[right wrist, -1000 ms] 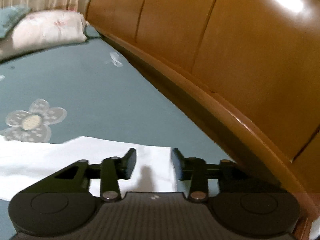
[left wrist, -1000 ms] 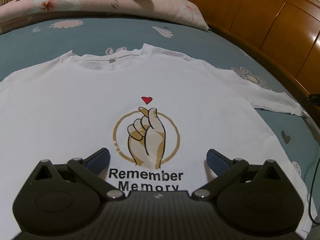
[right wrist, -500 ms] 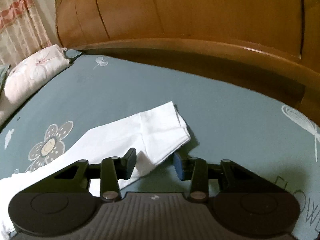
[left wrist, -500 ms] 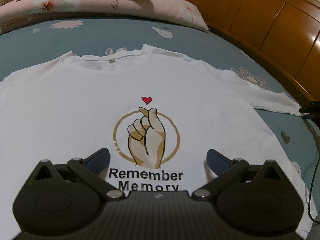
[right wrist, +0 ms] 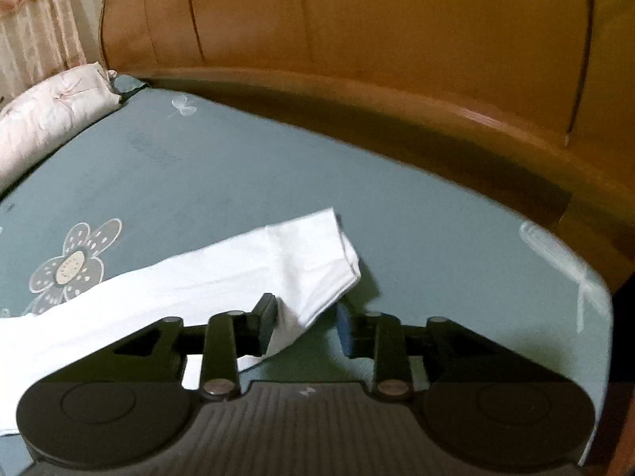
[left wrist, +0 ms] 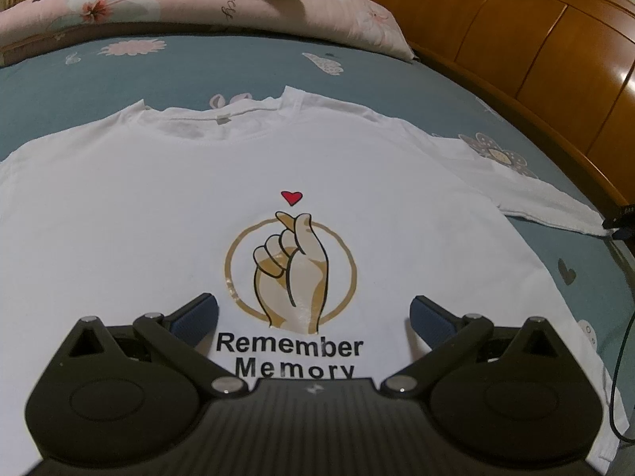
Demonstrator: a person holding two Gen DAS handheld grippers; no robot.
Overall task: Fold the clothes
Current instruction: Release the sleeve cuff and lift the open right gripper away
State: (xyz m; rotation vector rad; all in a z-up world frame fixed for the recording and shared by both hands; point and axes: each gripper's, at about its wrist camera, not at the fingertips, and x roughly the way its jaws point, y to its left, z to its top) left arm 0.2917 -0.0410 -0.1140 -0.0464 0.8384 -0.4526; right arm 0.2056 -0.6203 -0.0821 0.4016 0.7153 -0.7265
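Observation:
A white T-shirt (left wrist: 166, 214) lies flat, front up, on the teal bed sheet (left wrist: 119, 71). It bears a finger-heart print and the words "Remember Memory". My left gripper (left wrist: 313, 313) hovers wide open over the lower part of the print with nothing between its fingers. In the right wrist view the shirt's sleeve (right wrist: 301, 258) stretches out toward the headboard side. My right gripper (right wrist: 307, 325) is low at the sleeve's near edge and its jaws are opening. A fold of the sleeve edge lies between them, against the left pad (right wrist: 270, 317), and is not pinched.
A wooden headboard (right wrist: 357, 39) curves along the far side of the bed. Pink floral pillows (left wrist: 198, 4) lie beyond the shirt's collar, with a teal one on top. A dark cable (left wrist: 619, 357) hangs at the bed's right edge. The sheet's corner (right wrist: 587, 297) drops off at the right.
The right wrist view rolled and closed in on the sleeve. Its jaws narrowed near the sleeve edge, then widened again. The left gripper and the shirt body have not moved.

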